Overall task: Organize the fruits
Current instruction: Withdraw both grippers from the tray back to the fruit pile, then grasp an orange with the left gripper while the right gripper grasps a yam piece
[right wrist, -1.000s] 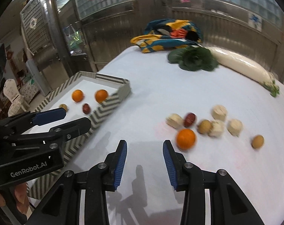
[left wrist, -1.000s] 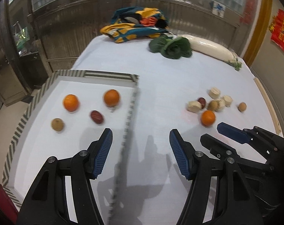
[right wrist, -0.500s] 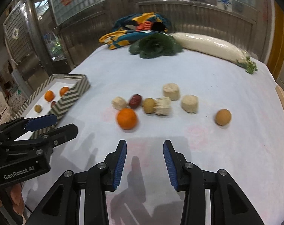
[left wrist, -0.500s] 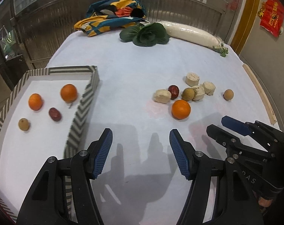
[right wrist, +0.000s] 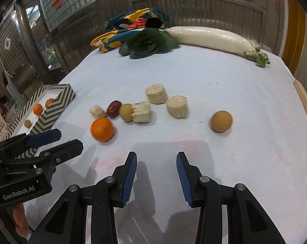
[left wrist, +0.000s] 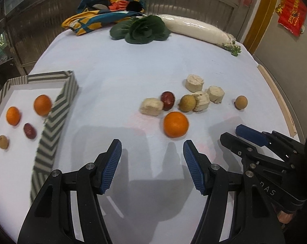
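Observation:
An orange point(left wrist: 175, 124) point(right wrist: 102, 129) lies on the white table just ahead of my open, empty left gripper point(left wrist: 152, 150). Behind it lie a red date point(left wrist: 168, 100), a tan round fruit point(left wrist: 187, 102) and several pale cut chunks point(left wrist: 151, 106). Another tan round fruit point(right wrist: 221, 121) lies apart to the right, ahead of my open, empty right gripper point(right wrist: 156, 161). The striped tray point(left wrist: 58, 109) at the left holds two oranges point(left wrist: 42, 105), a red date point(left wrist: 29, 130) and a small tan fruit point(left wrist: 3, 142).
At the table's far end lie a leafy green vegetable point(left wrist: 142, 29), a long white radish point(left wrist: 198, 29) and a colourful cloth point(left wrist: 106, 12). A wooden strip point(left wrist: 275, 93) runs along the right table edge.
Both grippers have swung right, away from the tray and toward the loose fruit pile. The orange now lies nearer the left gripper. Both jaws stay open.

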A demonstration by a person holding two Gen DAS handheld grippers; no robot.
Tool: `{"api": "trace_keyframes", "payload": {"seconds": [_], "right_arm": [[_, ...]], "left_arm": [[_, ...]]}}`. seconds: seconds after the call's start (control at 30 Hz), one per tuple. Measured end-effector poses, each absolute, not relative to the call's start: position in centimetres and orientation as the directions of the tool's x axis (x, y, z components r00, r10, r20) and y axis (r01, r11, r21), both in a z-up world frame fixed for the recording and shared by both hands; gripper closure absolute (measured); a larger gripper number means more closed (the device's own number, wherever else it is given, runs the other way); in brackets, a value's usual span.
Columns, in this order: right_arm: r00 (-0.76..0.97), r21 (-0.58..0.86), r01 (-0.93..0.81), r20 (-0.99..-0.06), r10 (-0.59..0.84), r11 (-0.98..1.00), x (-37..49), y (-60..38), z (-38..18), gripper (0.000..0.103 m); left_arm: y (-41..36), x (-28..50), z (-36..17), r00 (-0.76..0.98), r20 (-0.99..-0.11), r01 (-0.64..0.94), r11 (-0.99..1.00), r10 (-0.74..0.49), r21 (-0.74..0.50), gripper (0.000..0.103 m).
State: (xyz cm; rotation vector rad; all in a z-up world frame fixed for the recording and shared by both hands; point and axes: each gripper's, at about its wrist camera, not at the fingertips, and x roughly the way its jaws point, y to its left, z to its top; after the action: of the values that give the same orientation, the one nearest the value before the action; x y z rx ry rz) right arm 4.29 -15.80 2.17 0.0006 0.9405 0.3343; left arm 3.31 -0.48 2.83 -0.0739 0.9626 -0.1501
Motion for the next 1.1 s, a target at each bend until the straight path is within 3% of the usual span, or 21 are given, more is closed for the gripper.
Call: {"api": "trace_keyframes", "payload": {"seconds": [1.0,1.03,1.1], "right_arm": [[0.562,0.072,-0.361,-0.779,0.278,0.930,11.5,-16.1,1.5,0.064],[0.561,0.075,-0.366,-0.778,0.284,0.928,11.6,-16.0,1.5,0.064],[0.558,0.072,-0.372,-0.780,0.285,0.925,11.8,-15.7,1.4,0.073]], "left_arm": [[-2.8,7.2,1.0,0.573,-0.802,0.132,0.985,-0.170,-0.114,0.040],[-2.8,7.2,1.0,0.573,-0.802,0.134,0.985,-0.169,-0.113,0.040],[-2.7,7.1,1.1,0.577,-0.801,0.130,0.986,-0.160,-0.104,0.052]]}}
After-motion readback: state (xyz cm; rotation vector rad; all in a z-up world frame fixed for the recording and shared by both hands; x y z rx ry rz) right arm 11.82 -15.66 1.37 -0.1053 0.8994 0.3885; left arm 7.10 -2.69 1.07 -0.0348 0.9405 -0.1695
